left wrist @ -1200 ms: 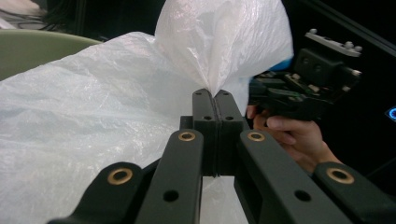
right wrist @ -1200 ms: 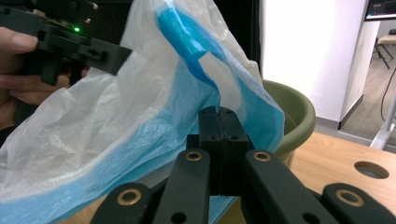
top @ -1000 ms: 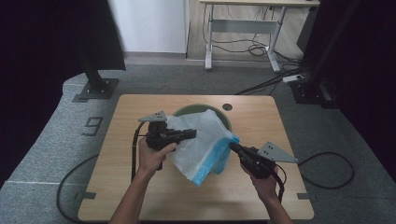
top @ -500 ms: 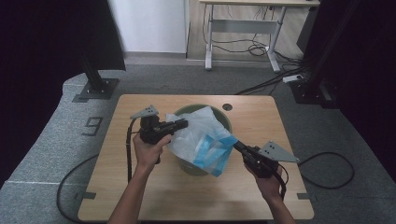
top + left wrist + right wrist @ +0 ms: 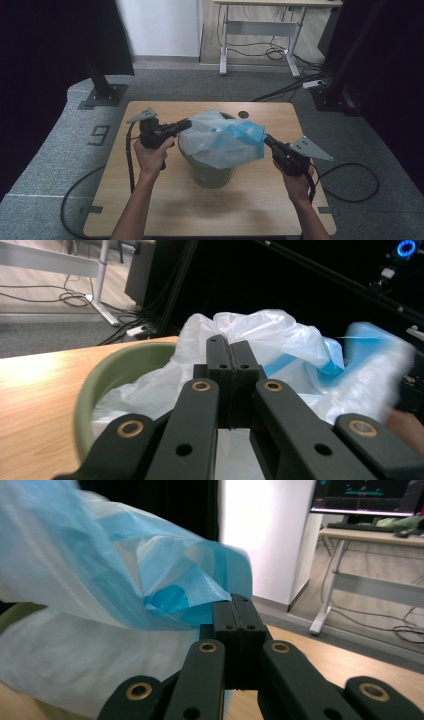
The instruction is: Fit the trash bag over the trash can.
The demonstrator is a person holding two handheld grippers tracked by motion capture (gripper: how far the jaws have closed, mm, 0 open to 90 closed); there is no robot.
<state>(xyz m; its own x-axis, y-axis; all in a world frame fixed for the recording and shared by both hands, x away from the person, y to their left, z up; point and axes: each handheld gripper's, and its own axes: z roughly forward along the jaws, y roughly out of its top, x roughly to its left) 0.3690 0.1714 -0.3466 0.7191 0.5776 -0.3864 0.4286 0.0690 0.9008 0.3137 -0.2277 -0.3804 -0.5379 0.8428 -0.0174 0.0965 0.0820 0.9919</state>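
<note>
A thin plastic bag [image 5: 222, 140], white with a blue part, hangs stretched over the mouth of a green bin [image 5: 207, 175] in the middle of the table. My left gripper [image 5: 187, 123] is shut on the bag's left edge, my right gripper [image 5: 265, 139] on its blue right edge. In the left gripper view the closed gripper [image 5: 230, 347] pinches white film above the bin's rim [image 5: 115, 371]. From the right gripper [image 5: 239, 603] the bag's blue film [image 5: 170, 597] runs out of the closed jaws and billows to the left.
The wooden table [image 5: 165, 210] has bare room in front of the bin and a round cable hole [image 5: 243, 114] at its back. Cables trail off both sides. A stand's base [image 5: 102, 95] and a desk [image 5: 260, 30] are on the floor beyond.
The bag has risen from lying in front of the bin and now spreads over its top. The left gripper moved left and back, the right gripper right and up, pulling the bag apart.
</note>
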